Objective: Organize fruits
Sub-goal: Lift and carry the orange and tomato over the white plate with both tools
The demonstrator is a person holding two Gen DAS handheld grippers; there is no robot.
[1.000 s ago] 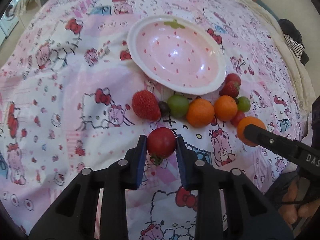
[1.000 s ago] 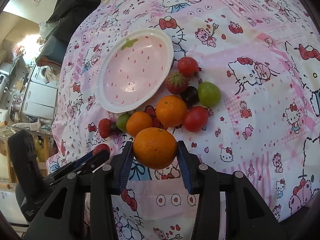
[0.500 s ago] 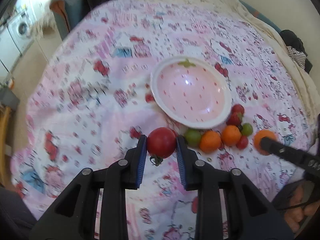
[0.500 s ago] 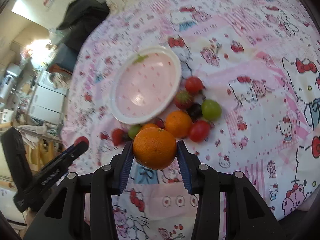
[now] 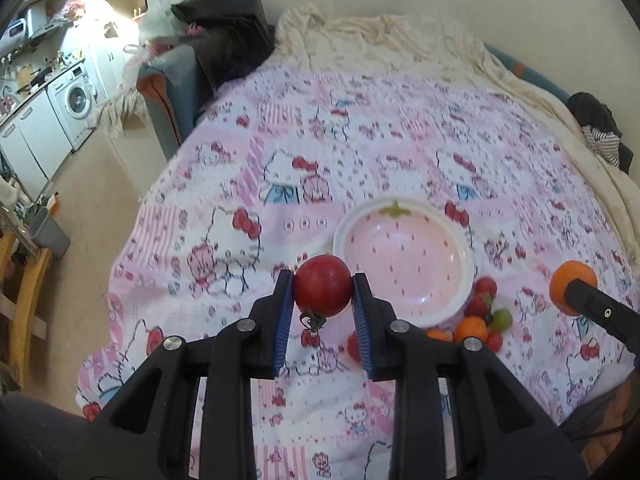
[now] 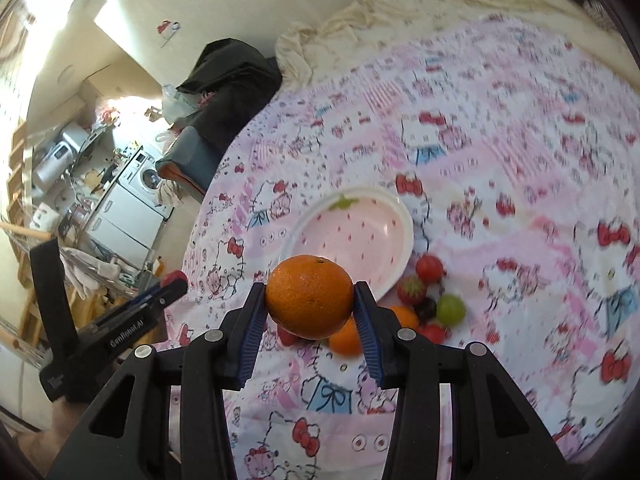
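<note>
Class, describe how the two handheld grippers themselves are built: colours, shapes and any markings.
Both the left gripper and the right gripper are black, with angular open-frame arms, silver round bolts and blue ribbed pads. White lettering marks the left gripper's side in the right wrist view.

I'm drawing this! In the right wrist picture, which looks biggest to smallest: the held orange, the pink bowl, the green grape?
1. Pink bowl, widest in the picture.
2. Held orange, though nearness to the camera enlarges it.
3. Green grape, clearly smallest.

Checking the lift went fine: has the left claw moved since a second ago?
Yes. The left claw, shut on the tomato, has risen away from the bed: the plate now looks smaller and lower in its view.
</note>
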